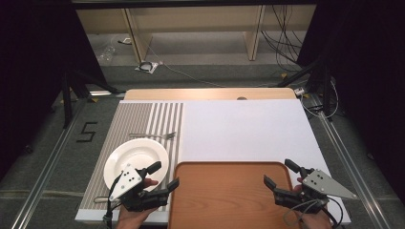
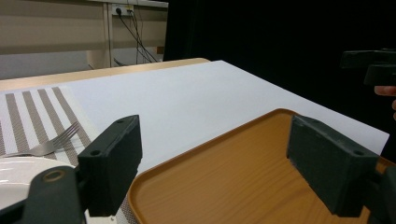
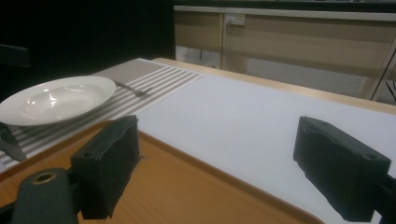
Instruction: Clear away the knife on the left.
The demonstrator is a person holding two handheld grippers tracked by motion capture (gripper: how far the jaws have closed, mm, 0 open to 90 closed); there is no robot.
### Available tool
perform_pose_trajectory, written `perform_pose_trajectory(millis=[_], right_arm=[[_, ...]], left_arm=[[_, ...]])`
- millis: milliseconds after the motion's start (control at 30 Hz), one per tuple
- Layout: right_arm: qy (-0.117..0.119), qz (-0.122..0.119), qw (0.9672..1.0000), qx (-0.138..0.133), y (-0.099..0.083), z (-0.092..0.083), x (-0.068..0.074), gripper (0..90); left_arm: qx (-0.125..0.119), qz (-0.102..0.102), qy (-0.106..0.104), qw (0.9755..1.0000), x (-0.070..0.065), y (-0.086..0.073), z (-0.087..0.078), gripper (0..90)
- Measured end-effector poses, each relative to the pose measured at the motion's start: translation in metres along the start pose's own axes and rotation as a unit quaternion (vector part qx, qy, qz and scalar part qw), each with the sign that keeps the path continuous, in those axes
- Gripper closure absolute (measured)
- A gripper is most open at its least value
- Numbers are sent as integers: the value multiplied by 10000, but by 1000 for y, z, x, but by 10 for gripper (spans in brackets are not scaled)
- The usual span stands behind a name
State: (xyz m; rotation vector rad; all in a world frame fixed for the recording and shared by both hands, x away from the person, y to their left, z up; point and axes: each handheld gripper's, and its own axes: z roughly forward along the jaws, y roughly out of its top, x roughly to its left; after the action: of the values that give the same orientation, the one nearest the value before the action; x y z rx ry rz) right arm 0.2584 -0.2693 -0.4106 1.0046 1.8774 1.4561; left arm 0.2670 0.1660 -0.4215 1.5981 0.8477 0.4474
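Tabletop (image 1: 248, 129): covered across the middle and right by a plain white sheet; a strip of bare wood shows along the far edge.

Tray (image 1: 229, 191): orange-brown wood-grain, rounded corners and a raised rim, lying at the near edge of the tabletop between the two hands. Nothing lies in it. In the left gripper view the tray (image 2: 243, 182) sits directly ahead of the jaws; in the right gripper view its rim (image 3: 196, 163) runs across below the jaws.

Placemat (image 1: 138, 138): grey-and-white striped, lying on the left part of the tabletop, just beside the tray's left edge.

Plate (image 1: 136, 160): white, shallow, round, resting on the placemat, near the tray's left far corner. It appears empty in the right gripper view (image 3: 58, 99).

Left tongs (image 1: 165, 175): held over the near part of the placemat, beside the plate's near edge and at the tray's left rim. Jaws stand wide apart; nothing between them.

Right tongs (image 1: 279, 173): held over the tray's right end. Jaws stand wide apart; nothing between them.

Fork (image 1: 153, 135): metal, lying flat on the placemat just beyond the plate, tines toward the white sheet. Whether it touches the plate cannot be told.
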Motion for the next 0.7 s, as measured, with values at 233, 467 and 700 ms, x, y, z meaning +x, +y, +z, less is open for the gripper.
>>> perform_pose_trajectory(millis=[233,467,700], right_arm=[[17,5,10000,-1,0,0,0,155],[25,-4,10000,4,0,0,1,155],[25,1,10000,-7,0,0,1,156]], left_arm=[[2,-25,4,10000,0,0,0,180],[-10,3,38,10000,-1,2,-2,180],[-26,47,175,9998,1,7,-10,179]])
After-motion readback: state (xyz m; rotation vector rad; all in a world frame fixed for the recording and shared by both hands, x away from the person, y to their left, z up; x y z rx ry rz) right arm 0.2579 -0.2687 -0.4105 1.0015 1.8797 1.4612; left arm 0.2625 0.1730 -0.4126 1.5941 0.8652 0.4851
